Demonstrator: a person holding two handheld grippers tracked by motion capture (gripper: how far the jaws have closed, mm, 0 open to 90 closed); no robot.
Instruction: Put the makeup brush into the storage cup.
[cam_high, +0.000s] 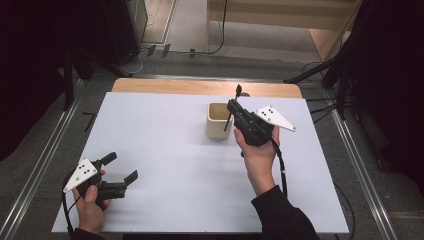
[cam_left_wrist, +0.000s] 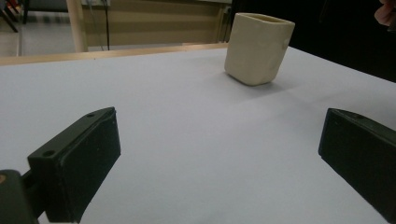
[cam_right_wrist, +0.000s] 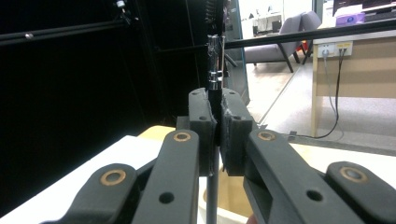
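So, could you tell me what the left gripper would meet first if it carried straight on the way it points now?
Probably nothing soon: the open left gripper faces bare white table. The cream cup stands farther off, slightly right of that line, so the gripper might pass it; depth is unclear.

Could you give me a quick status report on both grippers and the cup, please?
Right gripper shut on thin black tool, lower end inside cream cup. Left gripper open, low, idle. Nothing between.
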